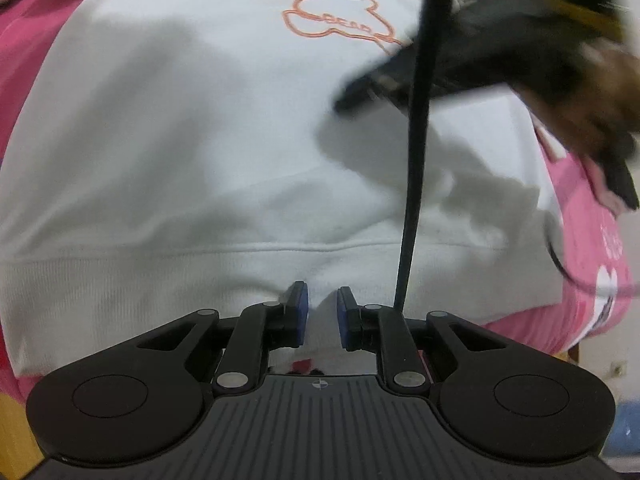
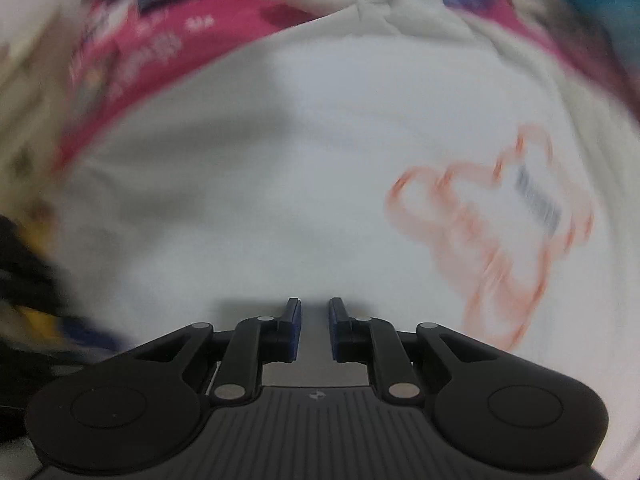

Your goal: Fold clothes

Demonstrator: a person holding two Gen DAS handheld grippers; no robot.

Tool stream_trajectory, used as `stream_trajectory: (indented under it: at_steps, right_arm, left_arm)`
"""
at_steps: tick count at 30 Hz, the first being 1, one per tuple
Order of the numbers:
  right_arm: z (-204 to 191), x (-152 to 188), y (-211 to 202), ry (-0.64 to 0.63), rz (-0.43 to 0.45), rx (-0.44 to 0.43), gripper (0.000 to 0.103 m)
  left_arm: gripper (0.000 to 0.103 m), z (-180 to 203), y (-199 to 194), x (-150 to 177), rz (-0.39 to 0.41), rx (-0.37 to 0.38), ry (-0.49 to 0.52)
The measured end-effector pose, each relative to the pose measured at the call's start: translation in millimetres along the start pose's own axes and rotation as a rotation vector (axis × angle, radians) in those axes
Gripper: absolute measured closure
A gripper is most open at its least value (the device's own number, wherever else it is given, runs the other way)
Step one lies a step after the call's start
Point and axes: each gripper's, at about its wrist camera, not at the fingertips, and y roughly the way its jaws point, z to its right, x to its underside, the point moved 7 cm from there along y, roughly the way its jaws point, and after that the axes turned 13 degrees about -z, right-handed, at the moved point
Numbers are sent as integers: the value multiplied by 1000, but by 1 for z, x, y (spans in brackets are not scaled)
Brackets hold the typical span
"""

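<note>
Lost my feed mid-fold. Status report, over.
Left claw open at white sweatshirt hem, nothing held. Right claw open over it, blurred. Black cable hangs across the sweatshirt.

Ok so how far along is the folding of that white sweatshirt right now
Early stage. Done: the white sweatshirt lies spread flat on the pink bedding, bear print up. In hand: nothing yet; the left gripper sits open at the ribbed hem, and the right gripper hovers open over the body. Left: every fold, as far as these views show.
</note>
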Motion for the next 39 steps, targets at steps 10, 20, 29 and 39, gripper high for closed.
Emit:
stream_trajectory:
  at_steps: [10,20,29,39]
  right_arm:
    - [81,-57,-29,127,114,-70,88]
    - [-24,-55,22,-409,4,-253,103]
    - [21,-91,-6,-206,111,-118,101]
    - [37,-37,10,-200,7,-92,103]
  left_arm:
    - [87,-2,1,4,12,1,-45]
    - [87,2,5,8,15,-27,-22]
    - [87,0,4,9,14,-22,2]
    - [86,-1,5,6,0,-38,58]
